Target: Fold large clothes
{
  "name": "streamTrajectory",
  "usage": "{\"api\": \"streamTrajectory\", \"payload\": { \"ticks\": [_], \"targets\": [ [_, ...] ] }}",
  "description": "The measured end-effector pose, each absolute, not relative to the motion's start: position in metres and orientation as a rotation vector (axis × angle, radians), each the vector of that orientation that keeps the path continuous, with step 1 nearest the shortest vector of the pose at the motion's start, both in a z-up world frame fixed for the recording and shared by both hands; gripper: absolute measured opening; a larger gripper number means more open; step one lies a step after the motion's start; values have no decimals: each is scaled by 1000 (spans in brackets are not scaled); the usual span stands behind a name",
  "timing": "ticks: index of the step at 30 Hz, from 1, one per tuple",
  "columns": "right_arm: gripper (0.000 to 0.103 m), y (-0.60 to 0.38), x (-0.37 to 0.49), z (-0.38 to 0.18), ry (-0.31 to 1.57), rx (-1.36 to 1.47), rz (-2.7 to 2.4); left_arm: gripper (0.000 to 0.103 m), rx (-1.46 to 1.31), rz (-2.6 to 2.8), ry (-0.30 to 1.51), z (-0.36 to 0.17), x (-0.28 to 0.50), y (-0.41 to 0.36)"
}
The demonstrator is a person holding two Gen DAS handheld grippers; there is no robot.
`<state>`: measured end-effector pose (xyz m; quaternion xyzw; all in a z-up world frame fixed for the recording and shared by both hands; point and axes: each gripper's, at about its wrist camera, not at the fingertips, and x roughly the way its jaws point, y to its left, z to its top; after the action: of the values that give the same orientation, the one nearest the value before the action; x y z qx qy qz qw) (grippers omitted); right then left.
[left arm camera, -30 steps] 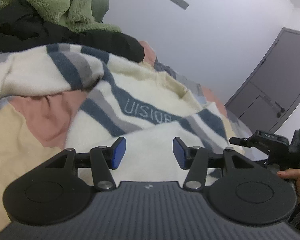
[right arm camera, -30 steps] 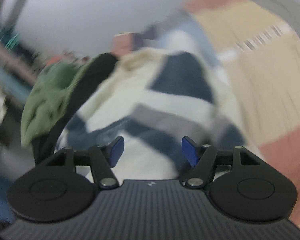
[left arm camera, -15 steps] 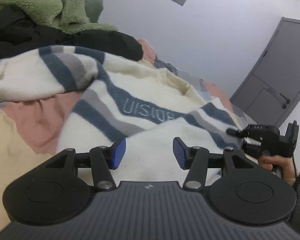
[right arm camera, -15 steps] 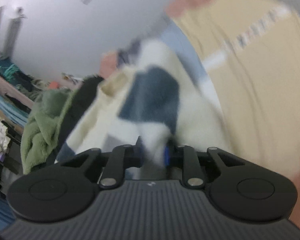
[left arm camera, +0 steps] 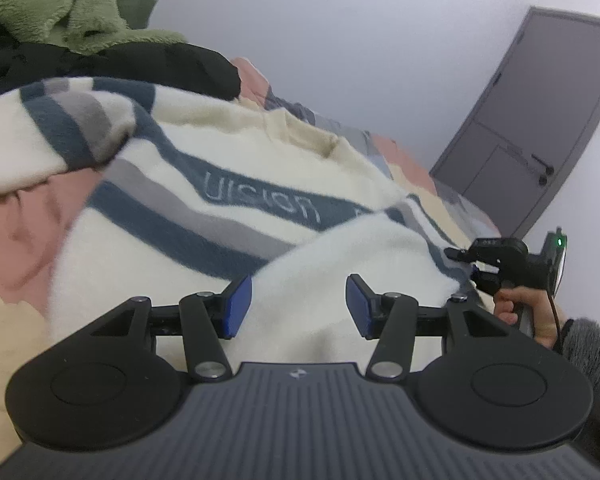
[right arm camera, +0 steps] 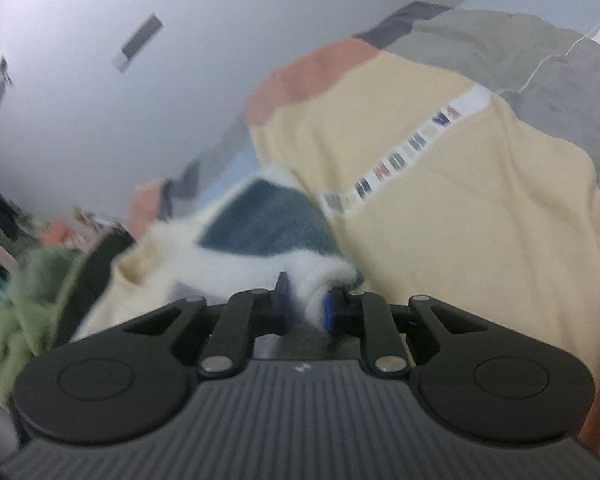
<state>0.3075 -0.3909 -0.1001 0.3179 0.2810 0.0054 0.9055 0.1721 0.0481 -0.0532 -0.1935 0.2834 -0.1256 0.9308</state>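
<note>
Bed (right arm camera: pixel 480 240) under patchwork cover (yellow, pink, grey blocks); striped cream sweater (left arm camera: pixel 228 184) spread ahead of the fingers, green fleece (left arm camera: pixel 60 4) and black garment (left arm camera: pixel 140 68) heaped beyond.

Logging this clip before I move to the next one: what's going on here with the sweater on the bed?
A person is folding a cream sweater with blue and grey stripes, laid out on a patchwork bedspread. The right gripper is closing on a fluffy edge of the sweater, with the fabric pinched between its pads. The left gripper is open above the white lower part of the sweater, gripping nothing. A green fleece and a black garment are piled behind.
</note>
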Motion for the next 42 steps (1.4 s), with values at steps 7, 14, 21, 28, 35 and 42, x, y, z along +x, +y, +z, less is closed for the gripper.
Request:
{"api": "streamTrajectory", "payload": {
  "ticks": [7, 14, 21, 28, 35, 42],
  "targets": [
    [26, -373, 299, -88, 605, 532, 21, 58, -334, -269, 591, -56, 171, 36],
    [50, -348, 269, -64, 630, 404, -19, 58, -315, -255, 584, -53, 165, 33],
    [50, -299, 228, -40, 626, 341, 115, 58, -255, -232, 636, -62, 168, 25],
    [48, -234, 215, -48, 623, 141, 273, 58, -169, -206, 682, -72, 170, 15],
    [48, -214, 232, -86, 737, 48, 287, 58, -181, -188, 618, -60, 160, 18],
    [47, -219, 233, -85, 749, 105, 285, 58, -241, -70, 579, -45, 152, 48]
  ]
}}
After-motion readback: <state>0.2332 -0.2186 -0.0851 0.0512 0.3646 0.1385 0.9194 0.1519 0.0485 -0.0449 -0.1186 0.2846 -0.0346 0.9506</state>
